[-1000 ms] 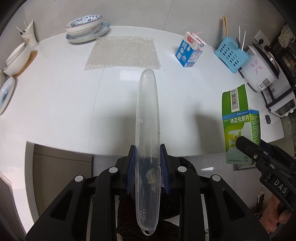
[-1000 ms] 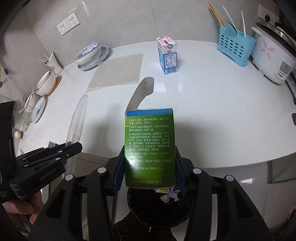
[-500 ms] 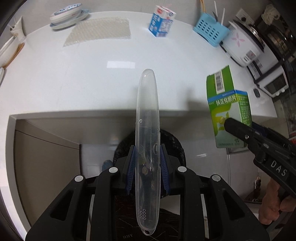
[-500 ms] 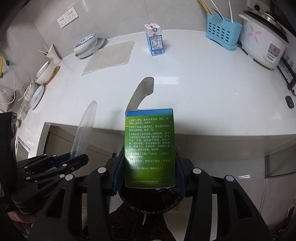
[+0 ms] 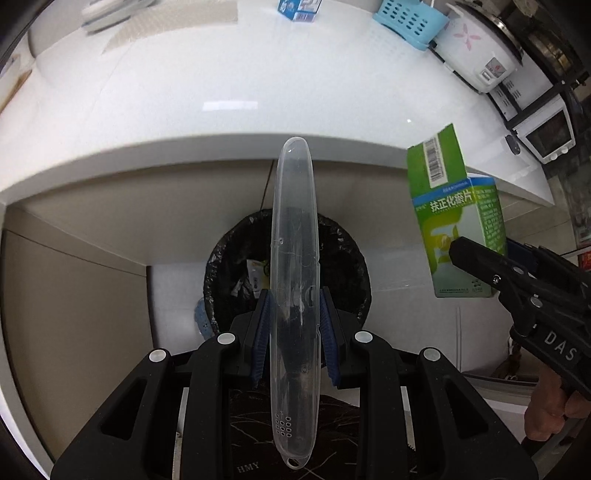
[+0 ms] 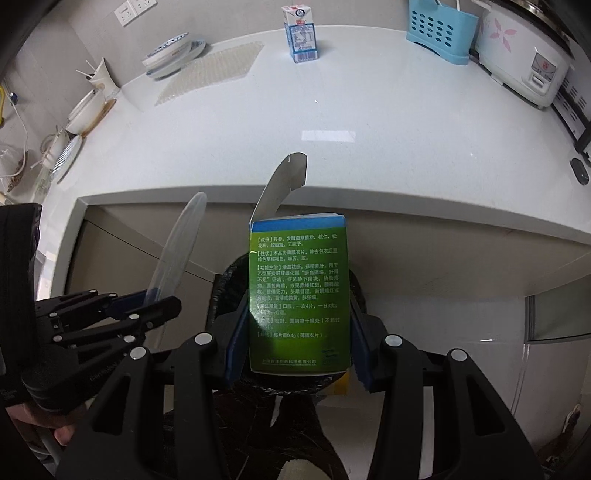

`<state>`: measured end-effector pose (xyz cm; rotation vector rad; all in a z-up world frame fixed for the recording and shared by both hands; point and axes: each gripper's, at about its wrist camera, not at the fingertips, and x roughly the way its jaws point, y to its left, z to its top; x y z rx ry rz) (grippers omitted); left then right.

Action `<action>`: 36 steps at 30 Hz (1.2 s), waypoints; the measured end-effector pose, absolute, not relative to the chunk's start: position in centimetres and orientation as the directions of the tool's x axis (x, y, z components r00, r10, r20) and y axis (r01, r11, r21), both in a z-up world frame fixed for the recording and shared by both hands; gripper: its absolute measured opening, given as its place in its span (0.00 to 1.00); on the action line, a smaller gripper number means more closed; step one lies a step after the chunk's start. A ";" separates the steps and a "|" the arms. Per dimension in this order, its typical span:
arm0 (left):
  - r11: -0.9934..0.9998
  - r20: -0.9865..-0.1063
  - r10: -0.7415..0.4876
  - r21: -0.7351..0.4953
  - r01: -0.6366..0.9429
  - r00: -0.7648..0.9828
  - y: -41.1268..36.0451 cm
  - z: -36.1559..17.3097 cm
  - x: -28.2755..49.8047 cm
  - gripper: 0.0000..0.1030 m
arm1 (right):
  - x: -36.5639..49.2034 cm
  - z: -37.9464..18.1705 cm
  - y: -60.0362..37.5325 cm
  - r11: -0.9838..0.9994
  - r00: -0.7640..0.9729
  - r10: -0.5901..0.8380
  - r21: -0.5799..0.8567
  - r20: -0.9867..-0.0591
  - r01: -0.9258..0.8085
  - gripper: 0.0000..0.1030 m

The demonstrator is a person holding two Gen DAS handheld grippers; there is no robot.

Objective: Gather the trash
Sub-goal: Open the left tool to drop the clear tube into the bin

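Note:
My left gripper (image 5: pixel 294 325) is shut on a long clear plastic toothbrush case (image 5: pixel 293 236), held above a black-lined trash bin (image 5: pixel 343 258) under the counter's edge. The case also shows in the right wrist view (image 6: pixel 181 243). My right gripper (image 6: pixel 297 343) is shut on a green medicine box (image 6: pixel 298 291) with its top flap open, held over the same bin (image 6: pixel 229 284). The box also shows at the right of the left wrist view (image 5: pixel 461 229). Some trash lies inside the bin.
The white counter (image 6: pixel 332 110) carries a milk carton (image 6: pixel 301 33), a sheet of bubble wrap (image 6: pixel 210 70), stacked bowls (image 6: pixel 170 55), a blue utensil basket (image 6: pixel 439 33) and a rice cooker (image 6: pixel 524 59). Dishes stand at the far left. A cabinet (image 5: pixel 74 314) is left of the bin.
Both grippers have drawn back from the counter and lowered with their loads. The bin now lies right below the case and the box.

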<state>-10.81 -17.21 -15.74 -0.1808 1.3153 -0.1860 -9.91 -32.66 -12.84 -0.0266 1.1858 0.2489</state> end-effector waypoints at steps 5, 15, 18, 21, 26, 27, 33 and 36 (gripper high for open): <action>0.971 -0.946 -0.238 -0.240 0.020 0.219 -17.3 -18.7 -10.8 0.24 | -10.2 -15.7 -33.1 0.975 0.324 0.161 0.099 -0.932 -0.199 0.43; 0.975 -0.953 -0.218 -0.223 0.000 0.209 -17.1 -22.9 -10.0 0.24 | -9.6 -21.4 -33.4 0.983 0.222 0.130 0.096 -0.966 -0.158 0.43; 0.979 -0.954 -0.204 -0.205 0.020 0.220 -17.6 -24.0 -9.7 0.24 | -9.3 -22.9 -33.4 0.984 0.205 0.127 0.097 -0.971 -0.149 0.43; 0.981 -0.957 -0.193 -0.193 0.024 0.218 -17.7 -25.2 -9.3 0.24 | -8.9 -24.3 -33.3 0.984 0.191 0.119 0.090 -0.974 -0.155 0.43; 0.984 -0.964 -0.178 -0.178 0.017 0.197 -17.8 -26.7 -9.2 0.24 | -9.0 -25.4 -33.1 0.980 0.188 0.111 0.077 -0.976 -0.182 0.43; 0.984 -0.965 -0.176 -0.176 0.020 0.194 -18.0 -27.0 -9.2 0.24 | -9.1 -25.5 -33.1 0.980 0.187 0.117 0.082 -0.975 -0.181 0.43; 0.983 -0.967 -0.184 -0.181 0.029 0.174 -18.8 -28.3 -9.0 0.24 | -8.8 -26.3 -34.2 0.982 0.169 0.135 0.109 -0.976 -0.156 0.43; 0.983 -0.968 -0.185 -0.180 0.046 0.168 -19.6 -28.4 -8.7 0.24 | -9.0 -26.3 -34.6 0.983 0.165 0.132 0.107 -0.977 -0.150 0.43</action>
